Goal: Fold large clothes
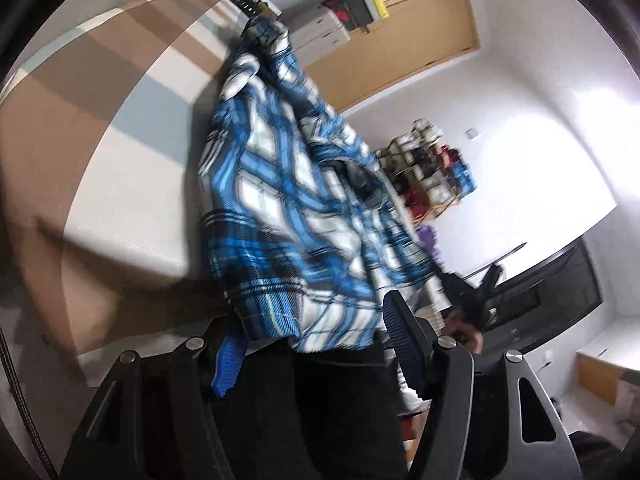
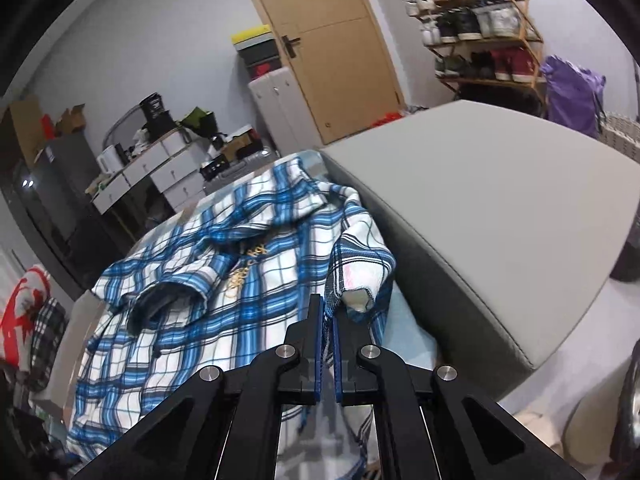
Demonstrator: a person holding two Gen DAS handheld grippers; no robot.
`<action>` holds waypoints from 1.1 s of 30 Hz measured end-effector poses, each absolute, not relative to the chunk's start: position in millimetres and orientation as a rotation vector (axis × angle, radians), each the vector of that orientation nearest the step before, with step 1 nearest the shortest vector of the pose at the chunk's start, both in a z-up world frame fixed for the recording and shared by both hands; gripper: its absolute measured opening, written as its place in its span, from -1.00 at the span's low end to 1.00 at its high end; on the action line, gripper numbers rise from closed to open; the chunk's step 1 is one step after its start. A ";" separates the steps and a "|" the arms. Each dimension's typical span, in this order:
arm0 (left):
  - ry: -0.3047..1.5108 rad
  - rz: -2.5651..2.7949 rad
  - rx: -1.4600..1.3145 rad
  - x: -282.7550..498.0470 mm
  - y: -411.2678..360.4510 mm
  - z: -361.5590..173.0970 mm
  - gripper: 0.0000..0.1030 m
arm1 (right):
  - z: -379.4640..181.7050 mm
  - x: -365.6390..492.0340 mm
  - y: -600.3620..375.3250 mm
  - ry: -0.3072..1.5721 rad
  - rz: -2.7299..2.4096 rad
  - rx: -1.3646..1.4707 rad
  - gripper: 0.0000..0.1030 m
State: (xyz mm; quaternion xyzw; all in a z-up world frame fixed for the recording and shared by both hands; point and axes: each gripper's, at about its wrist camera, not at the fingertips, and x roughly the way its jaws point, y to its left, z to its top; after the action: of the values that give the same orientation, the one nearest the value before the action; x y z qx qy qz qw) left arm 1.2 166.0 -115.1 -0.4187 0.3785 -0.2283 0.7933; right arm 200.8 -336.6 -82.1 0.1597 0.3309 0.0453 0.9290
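Both claws (image 2: 329,322) on plaid shirt (image 2: 224,280)

The left gripper (image 1: 316,344) has its jaws spread wide — the blue-ribbed pads (image 1: 228,364) stand well apart, with cloth draped between them, and the view is tilted and blurred. The right gripper (image 2: 328,320) has its jaws drawn nearly together, pads parallel, a fold of cloth pinched in the narrow gap. A bare hand (image 1: 464,330) shows just beyond the left gripper's right finger — blurred.
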 end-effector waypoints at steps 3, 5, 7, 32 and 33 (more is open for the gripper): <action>0.747 -0.499 -0.881 -2.3 167.0 -103.2 0.15 | -79.8 198.6 -334.2 0.668 0.116 0.329 -0.93; 0.711 -0.493 -0.844 -0.3 164.9 -95.9 0.15 | -79.9 198.9 -330.7 0.662 0.131 0.326 -0.93; 0.706 -0.505 -0.829 4.0 162.8 -94.9 0.15 | -82.1 200.4 -325.7 0.668 0.139 0.317 -0.93; 0.844 -0.309 -0.812 25.5 156.2 -108.1 0.14 | -90.0 211.9 -326.3 0.747 0.166 0.320 -0.87; 0.859 -0.295 -0.787 27.0 153.1 -106.2 0.14 | -92.8 213.6 -325.6 0.762 0.174 0.329 -0.87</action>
State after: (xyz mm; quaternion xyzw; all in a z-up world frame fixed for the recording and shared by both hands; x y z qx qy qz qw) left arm 27.0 153.1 -106.2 -0.3703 0.4039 -0.1388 0.8249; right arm 213.6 -325.6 -92.8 0.1595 0.3699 0.0844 0.9114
